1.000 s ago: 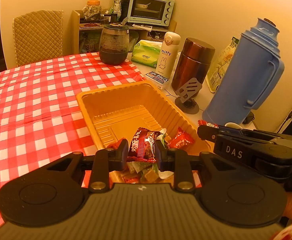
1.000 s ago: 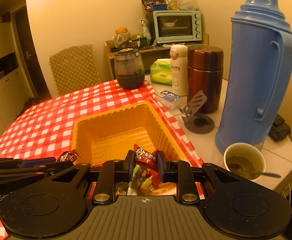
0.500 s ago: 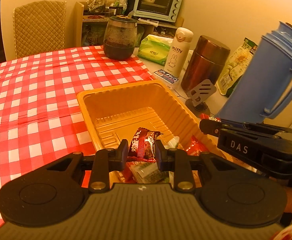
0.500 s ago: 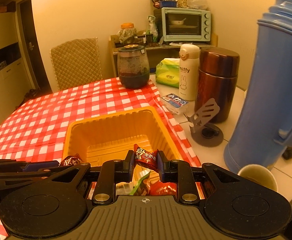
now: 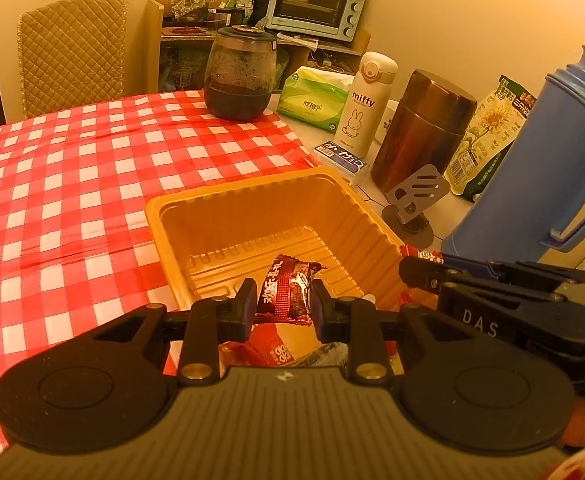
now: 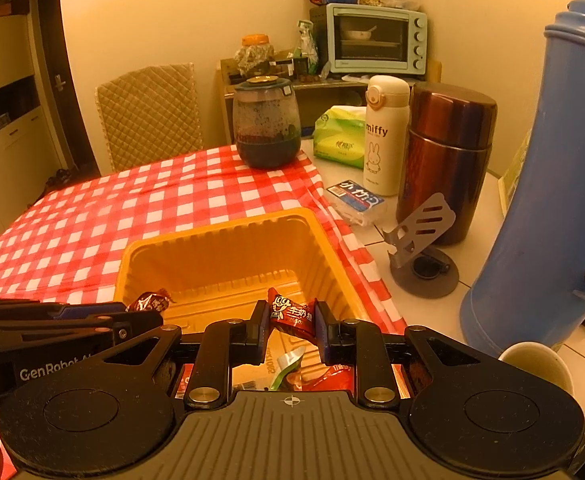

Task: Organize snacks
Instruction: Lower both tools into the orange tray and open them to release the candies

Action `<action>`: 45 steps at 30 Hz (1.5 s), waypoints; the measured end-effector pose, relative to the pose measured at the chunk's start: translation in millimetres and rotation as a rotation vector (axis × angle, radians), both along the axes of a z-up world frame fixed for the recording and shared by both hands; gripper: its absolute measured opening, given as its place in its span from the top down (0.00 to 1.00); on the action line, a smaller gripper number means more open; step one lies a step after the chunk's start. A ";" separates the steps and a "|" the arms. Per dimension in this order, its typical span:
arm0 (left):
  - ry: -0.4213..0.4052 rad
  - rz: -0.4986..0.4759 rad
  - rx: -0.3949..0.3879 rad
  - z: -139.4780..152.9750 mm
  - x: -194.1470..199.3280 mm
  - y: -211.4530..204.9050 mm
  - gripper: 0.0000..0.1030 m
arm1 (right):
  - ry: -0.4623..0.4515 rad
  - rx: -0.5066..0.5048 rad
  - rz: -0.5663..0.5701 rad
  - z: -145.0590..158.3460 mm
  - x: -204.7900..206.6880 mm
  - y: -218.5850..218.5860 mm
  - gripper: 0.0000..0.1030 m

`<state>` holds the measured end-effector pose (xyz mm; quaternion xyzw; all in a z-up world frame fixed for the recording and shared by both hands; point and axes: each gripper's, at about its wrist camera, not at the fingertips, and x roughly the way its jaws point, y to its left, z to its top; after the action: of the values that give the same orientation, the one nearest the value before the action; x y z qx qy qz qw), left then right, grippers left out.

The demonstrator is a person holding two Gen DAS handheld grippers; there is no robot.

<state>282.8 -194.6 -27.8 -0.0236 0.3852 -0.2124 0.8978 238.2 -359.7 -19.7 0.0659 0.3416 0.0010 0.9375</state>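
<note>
Left gripper [image 5: 283, 305]: pinching a dark red candy wrapper [image 5: 288, 294] between its pads, held over the near end of the yellow tray [image 5: 228, 196]. Right gripper [image 6: 291, 327]: clamped on a red milk-candy wrapper [image 6: 291, 314], likewise over the tray's near end, the two tools side by side; the right one's tip shows at the right of the left view, the left one's at the left of the right view. Below both: loose snack packets [image 6: 316, 376] on the tray's near floor; the far floor is bare. Tray: on the red-checked tablecloth [image 5: 72, 168], at its right edge. Beyond: dark glass jar [image 5: 240, 76], green tissue pack [image 5: 312, 100], white miffy bottle [image 5: 362, 100], brown flask [image 5: 422, 132], grey phone stand [image 5: 412, 204], blue thermos [image 5: 540, 168], paper cup [image 6: 538, 364], toaster oven [image 6: 376, 40]. Change from a second ago: both grippers have carried their candies forward over the tray, grips unchanged; the table objects loom larger, and the cup has slid toward the right view's lower corner.
</note>
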 end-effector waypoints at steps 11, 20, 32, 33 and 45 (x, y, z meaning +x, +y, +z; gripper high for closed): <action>0.004 0.020 0.006 -4.9 -0.5 9.5 0.65 | 0.008 0.004 -0.002 -2.1 0.2 -2.1 0.76; 0.010 0.068 0.002 -3.5 -14.5 31.3 0.65 | -0.003 0.016 0.007 2.9 -2.4 -0.7 0.76; 0.005 0.078 -0.004 0.9 -18.5 38.3 0.65 | -0.008 0.026 0.033 7.3 2.5 7.9 0.76; 0.006 0.078 -0.004 0.9 -18.2 38.6 0.65 | -0.008 0.026 0.035 7.4 3.2 8.7 0.76; 0.015 0.094 0.002 -1.5 -18.2 45.2 0.53 | -0.009 0.109 0.080 8.0 15.5 10.3 0.63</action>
<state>264.5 -149.5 -29.3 -0.0425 0.3908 -0.1696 0.9037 253.6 -349.4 -11.7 0.1033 0.3393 0.0572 0.9332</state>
